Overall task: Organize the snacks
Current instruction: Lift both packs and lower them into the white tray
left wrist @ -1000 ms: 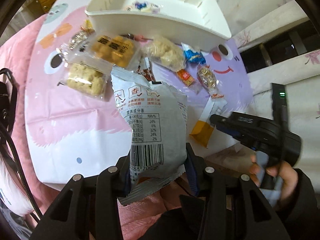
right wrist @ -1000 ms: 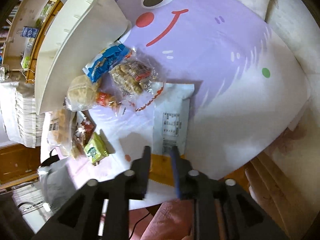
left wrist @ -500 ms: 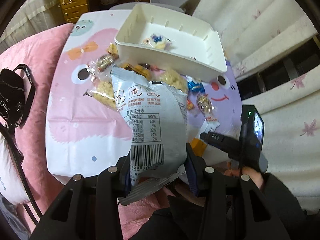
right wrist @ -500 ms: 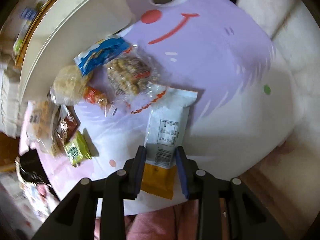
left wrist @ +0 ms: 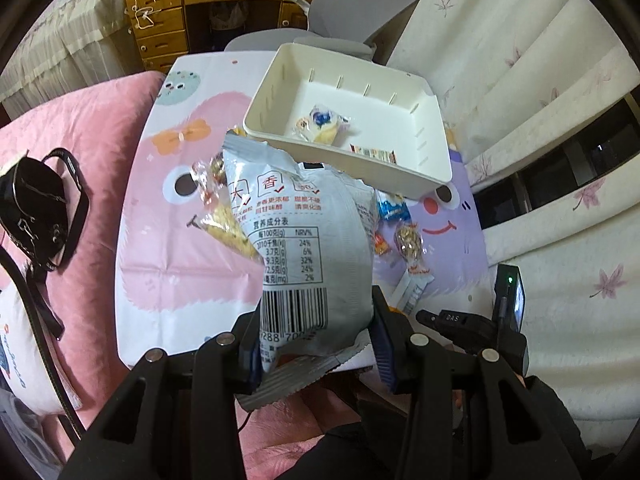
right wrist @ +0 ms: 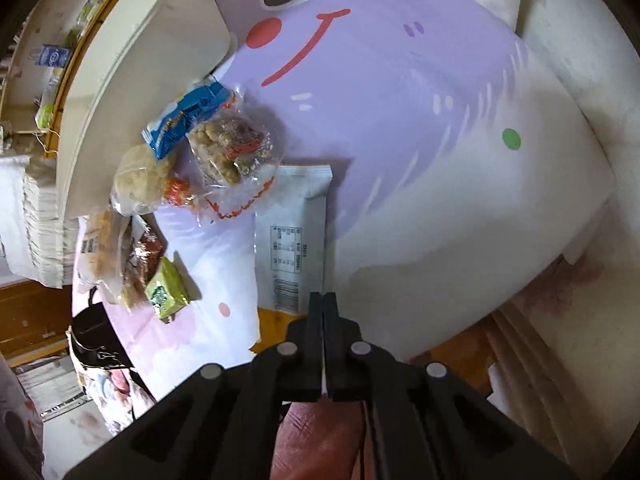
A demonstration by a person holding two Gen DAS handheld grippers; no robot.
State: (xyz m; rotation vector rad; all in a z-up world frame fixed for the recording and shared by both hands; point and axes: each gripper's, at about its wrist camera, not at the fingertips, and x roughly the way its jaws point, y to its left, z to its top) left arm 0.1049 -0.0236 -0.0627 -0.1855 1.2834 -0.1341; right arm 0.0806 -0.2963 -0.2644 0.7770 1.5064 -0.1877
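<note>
We find the left gripper clamped on a grey snack bag, held clear of the mat; the white bin sits at one o'clock. The right gripper is fully closed at the white packet's right edge, apparently pinching it.

Both wrist views steeply downward, sharing the cartoon mat

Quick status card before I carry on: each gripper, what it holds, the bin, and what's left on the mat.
left gripper: shut on grey snack bag, raised above mat
right gripper: shut, empty, beside white-and-orange packet
white bin: two small wrapped snacks inside
cartoon mat: several wrapped snacks loose beside bin
</note>
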